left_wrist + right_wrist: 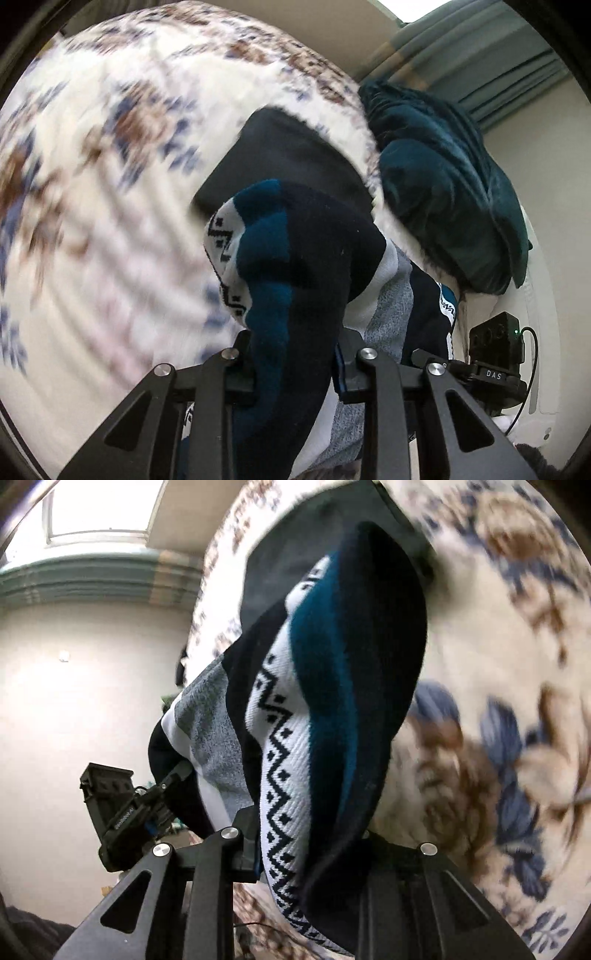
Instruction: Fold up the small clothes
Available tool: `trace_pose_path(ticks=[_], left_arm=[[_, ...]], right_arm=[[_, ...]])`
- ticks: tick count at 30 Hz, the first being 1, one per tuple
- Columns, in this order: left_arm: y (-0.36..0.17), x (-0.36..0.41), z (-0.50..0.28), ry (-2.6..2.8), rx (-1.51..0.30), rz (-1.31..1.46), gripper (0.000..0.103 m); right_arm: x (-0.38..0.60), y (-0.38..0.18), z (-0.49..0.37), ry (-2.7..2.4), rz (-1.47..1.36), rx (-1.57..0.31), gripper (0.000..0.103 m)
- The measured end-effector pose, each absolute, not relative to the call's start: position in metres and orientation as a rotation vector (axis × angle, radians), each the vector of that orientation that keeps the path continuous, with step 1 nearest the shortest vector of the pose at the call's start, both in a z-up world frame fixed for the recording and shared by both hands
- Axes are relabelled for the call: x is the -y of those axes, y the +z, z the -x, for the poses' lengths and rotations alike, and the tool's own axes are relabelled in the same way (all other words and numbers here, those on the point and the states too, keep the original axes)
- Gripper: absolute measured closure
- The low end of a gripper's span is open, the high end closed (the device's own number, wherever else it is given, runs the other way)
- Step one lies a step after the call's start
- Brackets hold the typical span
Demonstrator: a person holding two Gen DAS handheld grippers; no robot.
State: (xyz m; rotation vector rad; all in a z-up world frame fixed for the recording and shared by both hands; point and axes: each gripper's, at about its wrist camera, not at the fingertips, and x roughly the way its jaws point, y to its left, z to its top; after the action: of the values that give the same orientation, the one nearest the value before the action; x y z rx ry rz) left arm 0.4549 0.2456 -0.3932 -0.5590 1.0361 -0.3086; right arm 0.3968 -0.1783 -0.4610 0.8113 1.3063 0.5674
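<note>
A small knit garment (295, 258), navy and teal with a white zigzag band and a grey panel, hangs in the air stretched between both grippers. In the left wrist view my left gripper (295, 354) is shut on one bunched end of it. The right gripper's body (491, 373) shows at the right edge, its fingers on the garment's far end. In the right wrist view the same garment (325, 701) fills the middle, and my right gripper (310, 834) is shut on its folds. The left gripper (177, 775) clamps the grey and white end at the left.
Below lies a cream bedspread (110, 184) (498, 701) with blue and brown flowers, blurred by motion. A flat dark cloth (295, 147) (280, 554) rests on it. A crumpled teal blanket (443, 184) sits at the bed's edge, with a curtain (480, 66) and pale wall beyond.
</note>
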Motion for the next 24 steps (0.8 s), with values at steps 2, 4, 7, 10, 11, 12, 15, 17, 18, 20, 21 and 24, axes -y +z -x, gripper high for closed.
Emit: trace_pose_path(ticks=[2, 4, 7, 10, 11, 12, 15, 17, 18, 20, 21, 24], left_arm=[[-0.381, -0.248, -0.484, -0.319, -1.022, 0.536, 0.079], [-0.372, -0.246, -0.526, -0.329, -1.017, 0.525, 0.079], [-0.37, -0.245, -0.59, -0.342, -1.027, 0.517, 0.079], [-0.384, -0.238, -0.659, -0.332, -1.068, 0.462, 0.078], [-0.392, -0.235, -0.681, -0.317, -1.097, 0.442, 0.078], [-0.407, -0.23, -0.706, -0.304, -1.143, 0.415, 0.077], [-0.446, -0.225, -0.747, -0.258, -1.272, 0.371, 0.069], [-0.458, -0.229, -0.751, -0.237, -1.282, 0.376, 0.058], [-0.457, -0.232, -0.748, -0.215, -1.272, 0.366, 0.049], [-0.45, -0.235, -0.737, -0.182, -1.234, 0.329, 0.037], [-0.442, -0.236, -0.724, -0.148, -1.203, 0.283, 0.03], [-0.432, -0.238, -0.694, -0.092, -1.144, 0.212, 0.011]], right_arm=[[0.182, -0.445, -0.422, 0.551, -0.819, -1.268, 0.077], [0.184, -0.432, -0.45, 0.543, -0.821, -1.24, 0.077], [0.185, -0.416, -0.506, 0.523, -0.814, -1.195, 0.077], [0.184, -0.417, -0.558, 0.493, -0.785, -1.183, 0.077], [0.183, -0.422, -0.578, 0.477, -0.775, -1.192, 0.077], [0.183, -0.429, -0.595, 0.452, -0.757, -1.198, 0.077], [0.179, -0.452, -0.636, 0.382, -0.671, -1.251, 0.077], [0.182, -0.47, -0.652, 0.293, -0.605, -1.323, 0.071], [0.184, -0.474, -0.654, 0.241, -0.565, -1.352, 0.059], [0.189, -0.468, -0.646, 0.18, -0.498, -1.343, 0.051], [0.19, -0.465, -0.642, 0.155, -0.463, -1.333, 0.044], [0.185, -0.449, -0.619, 0.101, -0.342, -1.291, 0.036]])
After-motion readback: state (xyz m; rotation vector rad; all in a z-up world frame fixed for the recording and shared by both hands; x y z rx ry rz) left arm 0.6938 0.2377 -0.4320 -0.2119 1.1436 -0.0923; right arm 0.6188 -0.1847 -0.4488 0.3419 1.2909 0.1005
